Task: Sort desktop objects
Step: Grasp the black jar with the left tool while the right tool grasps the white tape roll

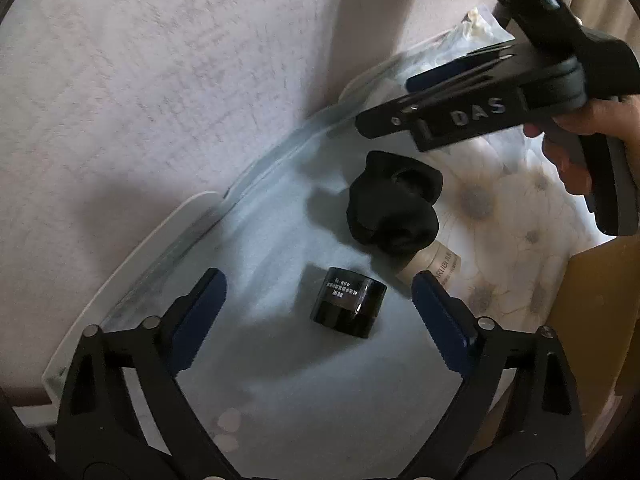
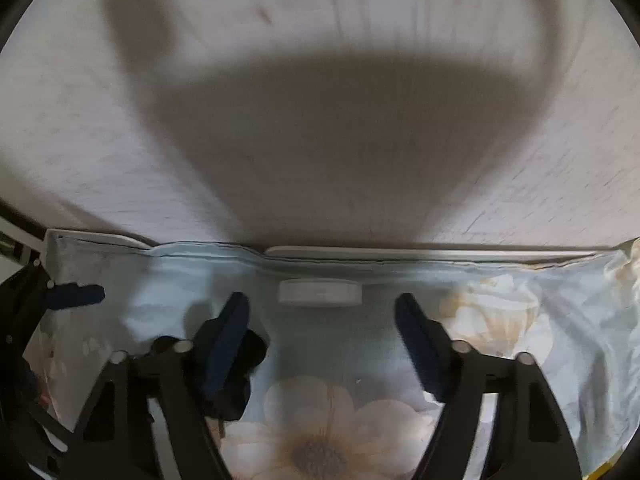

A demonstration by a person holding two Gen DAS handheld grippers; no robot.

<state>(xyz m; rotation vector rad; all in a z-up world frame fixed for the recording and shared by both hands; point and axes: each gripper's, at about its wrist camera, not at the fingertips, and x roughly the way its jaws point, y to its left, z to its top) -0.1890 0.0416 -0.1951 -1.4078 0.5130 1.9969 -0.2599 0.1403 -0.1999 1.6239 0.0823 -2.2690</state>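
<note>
jar [image 1: 348,307] before sock [image 1: 394,210], tube [image 1: 430,266] right

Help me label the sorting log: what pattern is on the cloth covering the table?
Pale blue cloth printed with large cream daisy-like flowers, clearest in the right wrist view.

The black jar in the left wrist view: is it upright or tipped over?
Tipped: the black jar lies on its side, label facing up.

Black cloth [image 1: 394,208] hides the beige tube's [image 1: 430,266] top; jar [image 1: 349,307] lettering too small.
</note>
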